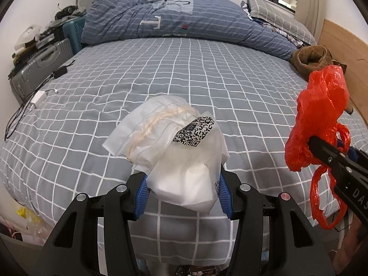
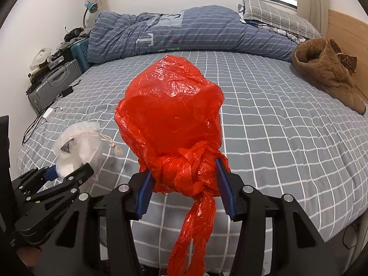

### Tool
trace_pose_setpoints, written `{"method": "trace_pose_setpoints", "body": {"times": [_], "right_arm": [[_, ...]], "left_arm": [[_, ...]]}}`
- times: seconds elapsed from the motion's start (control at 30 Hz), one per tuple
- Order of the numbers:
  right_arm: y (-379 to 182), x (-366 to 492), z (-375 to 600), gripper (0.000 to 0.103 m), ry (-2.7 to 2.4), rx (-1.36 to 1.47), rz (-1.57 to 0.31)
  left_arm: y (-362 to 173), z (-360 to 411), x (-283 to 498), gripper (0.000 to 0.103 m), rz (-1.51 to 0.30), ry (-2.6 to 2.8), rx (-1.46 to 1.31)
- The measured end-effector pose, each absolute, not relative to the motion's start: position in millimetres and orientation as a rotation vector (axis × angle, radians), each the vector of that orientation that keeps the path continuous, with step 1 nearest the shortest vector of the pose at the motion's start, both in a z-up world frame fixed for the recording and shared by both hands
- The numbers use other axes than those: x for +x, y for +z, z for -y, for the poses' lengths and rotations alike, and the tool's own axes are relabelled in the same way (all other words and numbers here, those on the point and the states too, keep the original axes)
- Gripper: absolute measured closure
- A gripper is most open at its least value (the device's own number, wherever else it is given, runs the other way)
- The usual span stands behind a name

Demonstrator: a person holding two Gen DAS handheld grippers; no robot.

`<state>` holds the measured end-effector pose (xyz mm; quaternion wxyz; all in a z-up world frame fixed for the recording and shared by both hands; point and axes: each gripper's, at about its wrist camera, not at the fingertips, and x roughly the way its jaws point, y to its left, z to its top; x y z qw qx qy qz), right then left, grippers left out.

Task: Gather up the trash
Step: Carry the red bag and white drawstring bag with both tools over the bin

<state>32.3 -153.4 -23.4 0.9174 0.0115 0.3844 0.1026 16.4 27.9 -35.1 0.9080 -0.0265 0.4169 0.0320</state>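
Note:
A white translucent drawstring bag (image 1: 179,156) with a QR label and a cream cord is pinched between the blue pads of my left gripper (image 1: 182,189), held above the bed. The same white bag (image 2: 78,147) shows at lower left in the right wrist view, in the left gripper (image 2: 69,172). A knotted red plastic bag (image 2: 172,124) fills the middle of that view, my right gripper (image 2: 184,184) shut on its knot, handles dangling below. From the left wrist view the red bag (image 1: 319,117) and right gripper (image 1: 331,151) hang at the right edge.
The bed (image 1: 184,73) has a grey checked sheet, with a folded blue quilt (image 1: 184,18) and pillow at the far side. A brown plush slipper (image 2: 329,71) lies at the right. White charger (image 1: 38,99) and cables sit at the left edge; suitcases (image 1: 39,66) stand beside the bed.

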Motion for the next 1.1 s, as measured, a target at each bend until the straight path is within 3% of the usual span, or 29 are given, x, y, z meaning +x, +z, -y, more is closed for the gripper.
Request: {"method": "trace_pose_setpoints", "body": {"times": [1.1], "right_arm": [[-39.4, -108.1, 178.6, 0.055, 0.231, 0.042, -0.871]], "left_arm": [[-42.1, -7.8, -113.6, 0.054, -0.898, 0.067, -0.063]]}}
